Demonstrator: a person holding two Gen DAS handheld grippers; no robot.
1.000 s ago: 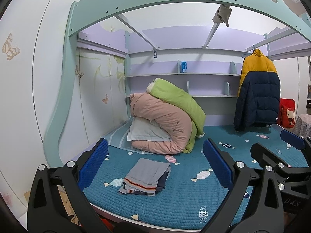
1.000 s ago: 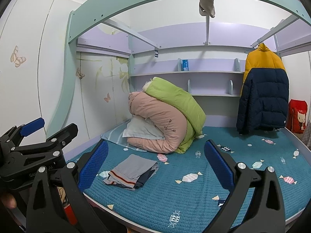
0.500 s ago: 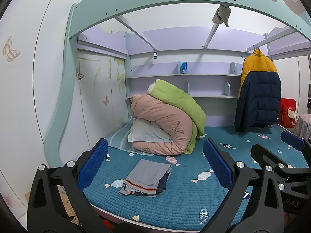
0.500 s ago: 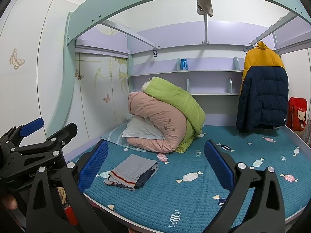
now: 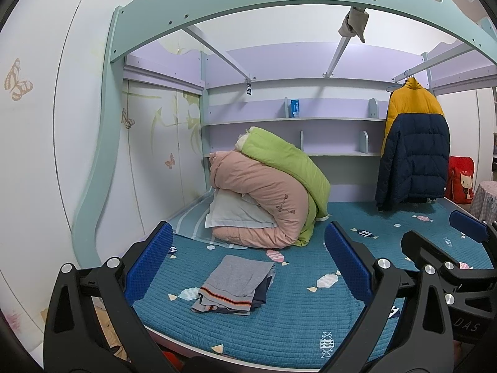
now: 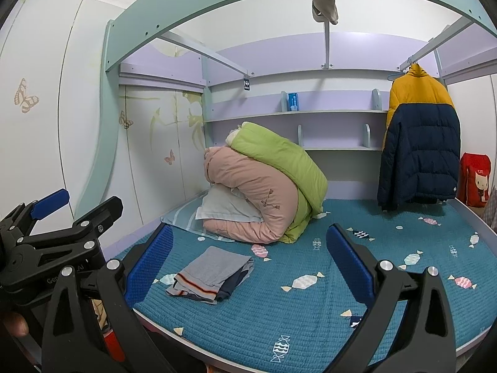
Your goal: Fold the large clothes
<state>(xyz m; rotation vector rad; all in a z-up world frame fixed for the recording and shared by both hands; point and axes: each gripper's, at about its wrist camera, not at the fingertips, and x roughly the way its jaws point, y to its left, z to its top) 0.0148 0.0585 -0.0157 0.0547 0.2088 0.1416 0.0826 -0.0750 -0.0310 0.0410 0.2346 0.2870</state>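
Left hand-held gripper (image 5: 248, 264): blue-padded jaws wide apart, empty, raised above bed edge.
Right hand-held gripper (image 6: 248, 264): jaws wide apart, empty.
Folded grey garment stack with striped hem (image 5: 237, 284): flat on teal quilted candy-print mattress (image 5: 310, 320), near front edge.
Rolled pink and green duvets (image 5: 267, 195): at 12 o'clock from stack.

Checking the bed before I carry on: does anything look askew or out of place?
Mostly tidy. The folded clothes lie skewed to the bed edge, dark layers poking out on one side. A grey rag hangs from the overhead rail. Both grippers are open and empty.
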